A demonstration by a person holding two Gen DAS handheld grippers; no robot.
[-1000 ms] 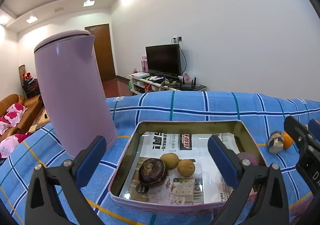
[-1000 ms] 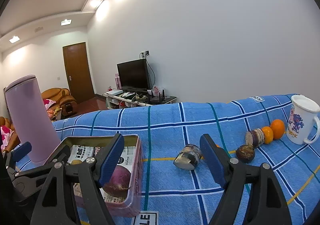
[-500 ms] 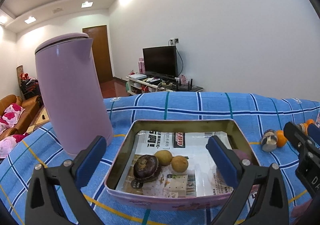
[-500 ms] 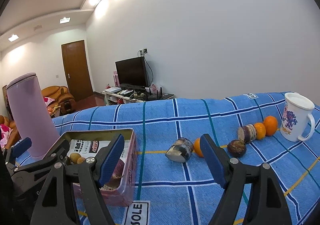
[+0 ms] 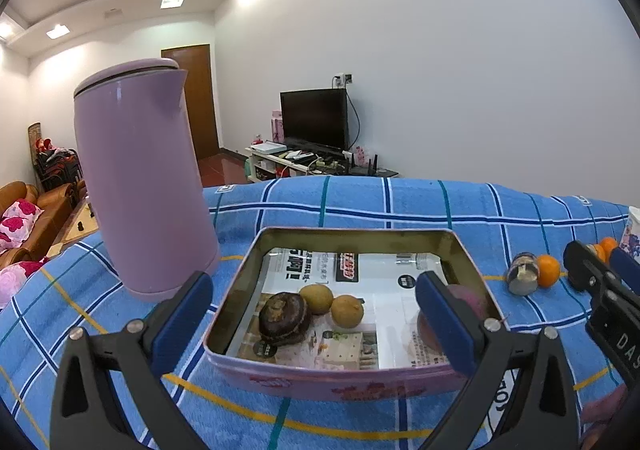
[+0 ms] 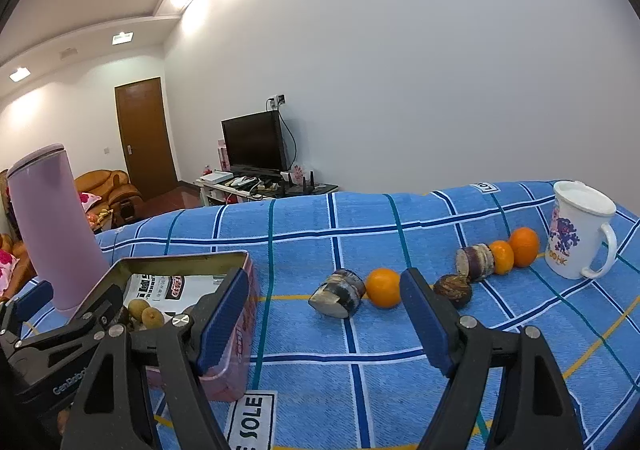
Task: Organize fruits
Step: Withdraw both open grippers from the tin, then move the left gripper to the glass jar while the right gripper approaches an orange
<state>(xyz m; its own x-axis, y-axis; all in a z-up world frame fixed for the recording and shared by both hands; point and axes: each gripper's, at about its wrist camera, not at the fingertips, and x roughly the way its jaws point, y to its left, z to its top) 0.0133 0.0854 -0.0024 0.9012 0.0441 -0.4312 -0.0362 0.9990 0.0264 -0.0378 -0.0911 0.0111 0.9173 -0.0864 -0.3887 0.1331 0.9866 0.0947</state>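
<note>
**Both grippers backing away from the tin, loose fruit waiting in a row**

The view is widening on both sides. Over the last second the tin (image 5: 456, 246) has been sliding lower and nearer in the left camera, and in the right camera it has been drifting off to the left, so more of the blue checked cloth (image 6: 304, 221) is coming into sight. Nothing on the bench itself is shifting; only the viewpoints are.

The left gripper (image 5: 314, 314) is hanging over the near edge of the tin, jaws wide and nothing between them. Inside the tin, on the printed paper lining, a dark brown fruit (image 5: 285, 318) is sitting against two small tan fruits (image 5: 332, 304), and a purple fruit (image 5: 466, 296) is lying near the right wall, half hidden by the gripper's right finger.

The right gripper (image 6: 324, 322) is also standing wide and empty, just as it was a second ago, now facing the middle of the bench. Out there a cut dark piece (image 6: 338, 293) is touching an orange (image 6: 383, 287), and further toward the right edge a dark round fruit (image 6: 453, 290), another cut piece (image 6: 475, 262) and two more oranges (image 6: 514, 252) are lining up beside the white mug (image 6: 580, 234). The purple kettle (image 5: 144, 185) is standing at the left, beside the tin.

It looks like a delivery is done and the right gripper is lining up for the next pick, probably the nearest orange or the cut piece. Several fruits are left outside.
</note>
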